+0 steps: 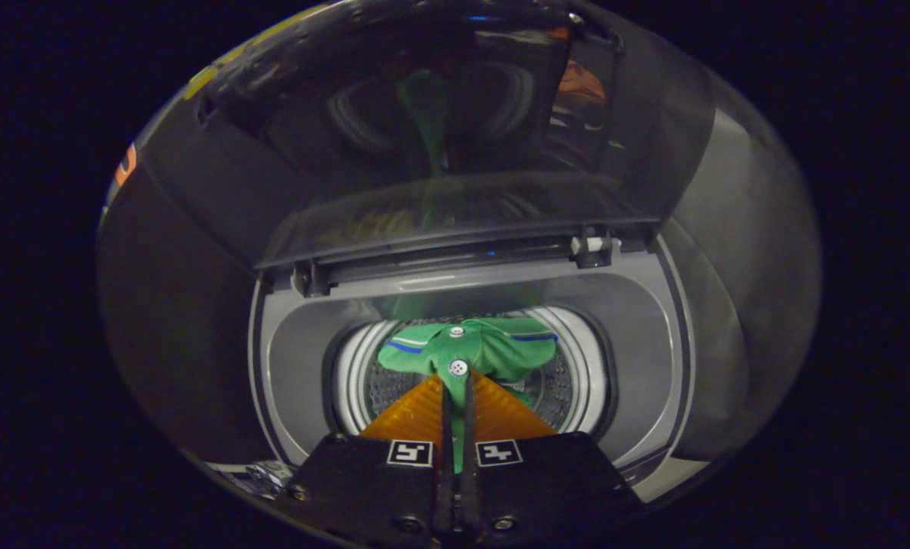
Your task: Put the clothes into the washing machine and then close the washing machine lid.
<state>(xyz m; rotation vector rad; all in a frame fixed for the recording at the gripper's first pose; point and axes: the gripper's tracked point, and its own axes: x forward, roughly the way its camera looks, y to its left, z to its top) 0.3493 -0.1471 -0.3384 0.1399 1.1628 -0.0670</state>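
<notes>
1. The green garment (470,352) hangs over the mouth of the washing machine's drum (577,381), bunched at the tips of the tongs (458,389). It shows 2 white buttons and blue-and-white trim along its collar edges.
2. The tongs are nearly closed, their 2 orange fingers (416,415) pressed together on a strip of the green cloth, which runs down the narrow gap between them. Each black finger base carries 1 square black-and-white marker.
3. The drum sits directly below and beyond the fingers, its perforated metal wall and white ribbed rim visible on both sides of the garment.
4. Around the drum, the grey top deck of the washing machine (294,366) frames the opening.
5. The lid (455,152) stands open behind the opening, tilted up on 2 hinges at the back edge. Its dark glossy panel reflects the drum ring and a green streak of the garment.
</notes>
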